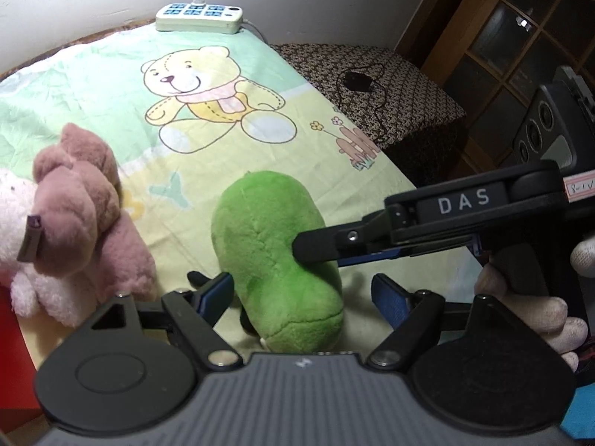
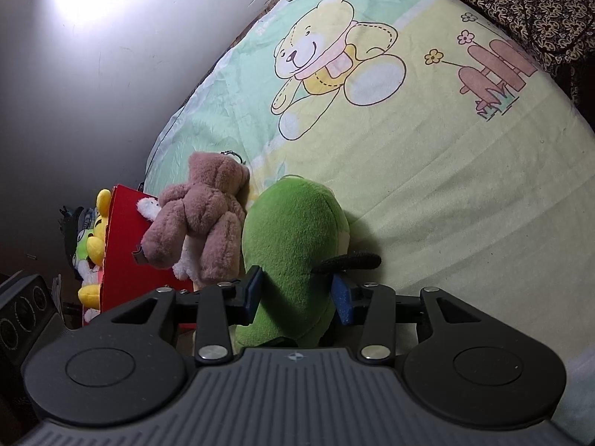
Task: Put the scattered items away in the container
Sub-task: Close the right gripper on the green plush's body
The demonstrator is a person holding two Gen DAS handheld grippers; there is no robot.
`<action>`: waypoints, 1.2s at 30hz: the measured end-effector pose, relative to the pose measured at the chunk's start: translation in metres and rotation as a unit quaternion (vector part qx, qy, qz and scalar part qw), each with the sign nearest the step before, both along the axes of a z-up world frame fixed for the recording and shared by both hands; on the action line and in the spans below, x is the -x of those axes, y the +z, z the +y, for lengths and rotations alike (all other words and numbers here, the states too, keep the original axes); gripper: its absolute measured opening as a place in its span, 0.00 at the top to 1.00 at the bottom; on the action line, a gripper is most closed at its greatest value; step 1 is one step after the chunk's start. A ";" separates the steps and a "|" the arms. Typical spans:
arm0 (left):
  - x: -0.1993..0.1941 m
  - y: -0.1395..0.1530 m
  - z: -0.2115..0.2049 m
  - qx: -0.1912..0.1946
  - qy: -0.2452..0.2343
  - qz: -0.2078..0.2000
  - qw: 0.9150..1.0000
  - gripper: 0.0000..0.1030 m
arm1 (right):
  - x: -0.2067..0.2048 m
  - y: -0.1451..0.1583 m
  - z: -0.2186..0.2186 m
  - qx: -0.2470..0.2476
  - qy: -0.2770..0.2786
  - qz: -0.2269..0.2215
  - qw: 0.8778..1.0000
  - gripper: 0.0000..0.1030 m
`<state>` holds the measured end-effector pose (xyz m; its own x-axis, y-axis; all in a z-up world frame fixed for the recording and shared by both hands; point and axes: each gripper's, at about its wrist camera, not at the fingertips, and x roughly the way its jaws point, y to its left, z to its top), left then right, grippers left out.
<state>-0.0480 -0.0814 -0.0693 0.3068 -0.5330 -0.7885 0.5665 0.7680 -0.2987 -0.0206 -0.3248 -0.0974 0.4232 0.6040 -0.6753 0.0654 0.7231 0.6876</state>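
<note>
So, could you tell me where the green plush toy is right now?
The green plush toy lies on the bedsheet, clamped by the right gripper, beside the brown teddy.

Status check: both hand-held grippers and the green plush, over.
Right hand-held gripper shut on green plush. Left hand-held gripper open, straddling it. Brown bear alongside, between plush and red container, other toys already inside.

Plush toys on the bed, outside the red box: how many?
3. Green plush in the right gripper; brown bear beside it, toward the red box; white plush under the bear. Others may be hidden.
</note>
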 end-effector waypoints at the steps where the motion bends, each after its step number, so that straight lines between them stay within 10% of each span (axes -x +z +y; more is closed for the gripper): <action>1: -0.003 -0.002 -0.001 -0.005 0.003 0.002 1.000 0.20 | -0.001 -0.001 0.000 -0.002 0.000 0.001 1.000 0.56; 15: -0.017 -0.032 -0.026 -0.088 0.010 0.008 0.996 0.29 | -0.011 -0.013 0.014 -0.015 0.010 0.014 1.000 0.44; 36: -0.013 -0.030 -0.028 -0.100 0.014 0.001 0.995 0.36 | -0.004 -0.008 0.019 0.003 0.019 0.001 1.000 0.48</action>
